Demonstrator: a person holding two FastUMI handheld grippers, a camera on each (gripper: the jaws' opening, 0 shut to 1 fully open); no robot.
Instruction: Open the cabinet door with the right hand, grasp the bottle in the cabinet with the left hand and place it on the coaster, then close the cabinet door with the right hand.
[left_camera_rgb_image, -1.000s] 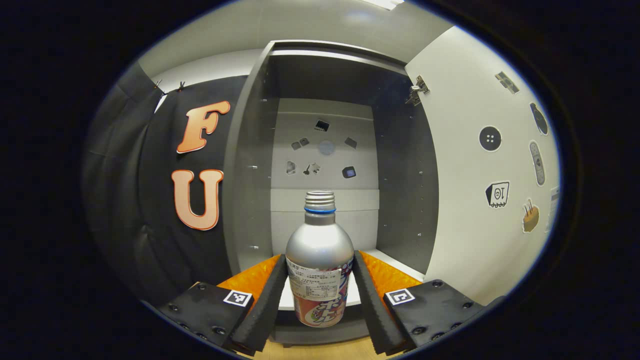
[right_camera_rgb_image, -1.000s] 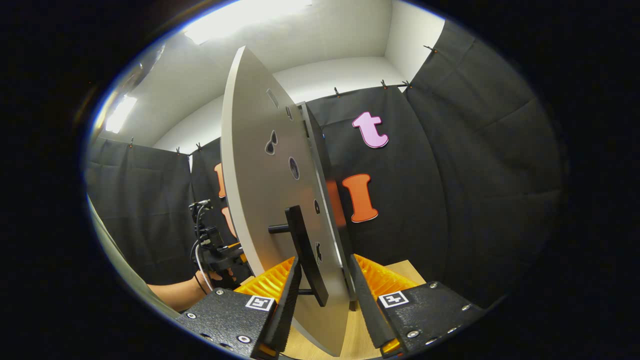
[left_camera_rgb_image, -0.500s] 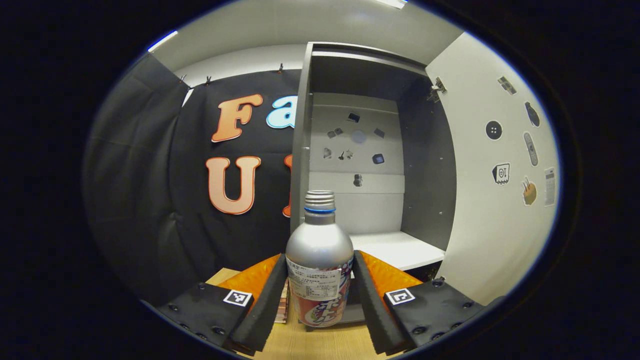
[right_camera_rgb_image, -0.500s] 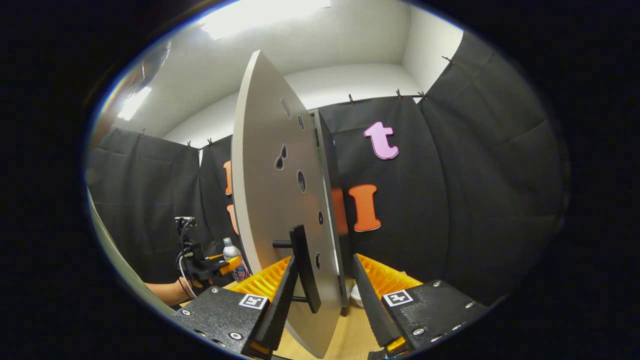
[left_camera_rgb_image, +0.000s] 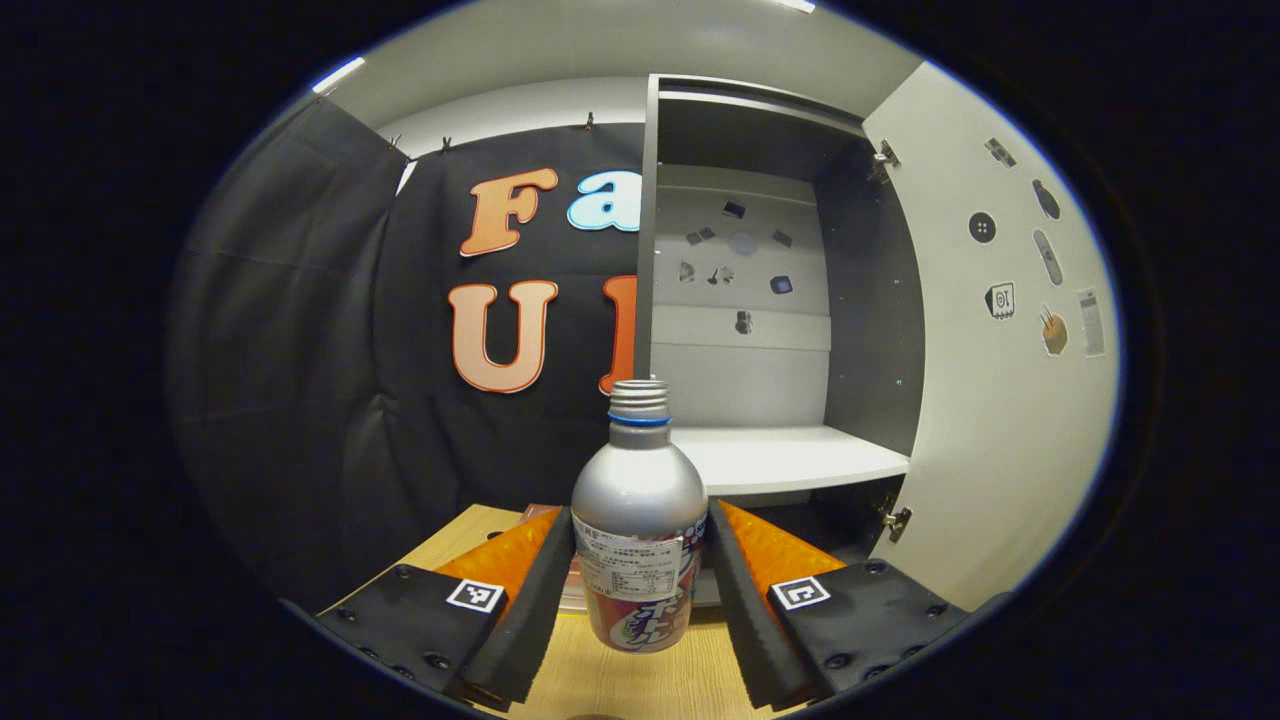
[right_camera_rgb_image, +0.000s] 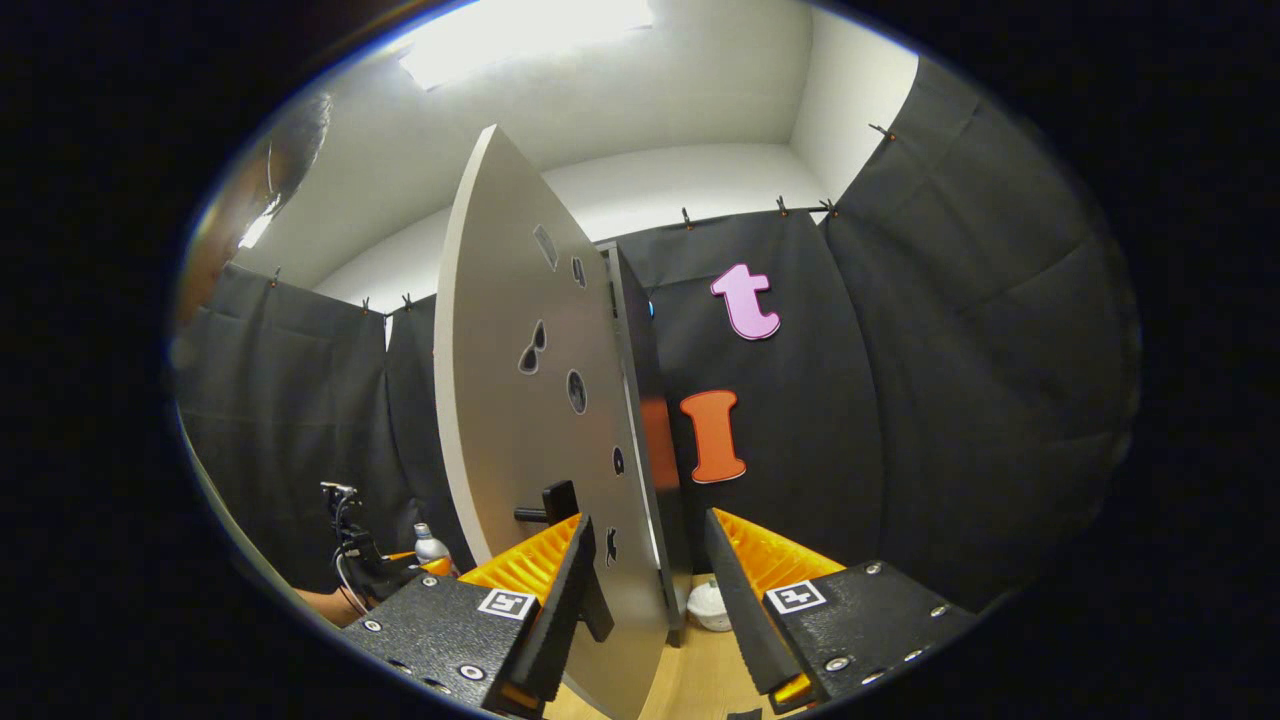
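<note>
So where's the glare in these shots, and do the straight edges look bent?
Right gripper view: a ceiling light blows out to white, and the cabinet door bows into a curve. Left gripper view: light is even, with soft sheen on the bottle; the cabinet frame stays nearly straight.

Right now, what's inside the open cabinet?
The cabinet holds a bare white shelf and small stickers on its back wall. The space under the shelf is dark, unreadable.
</note>
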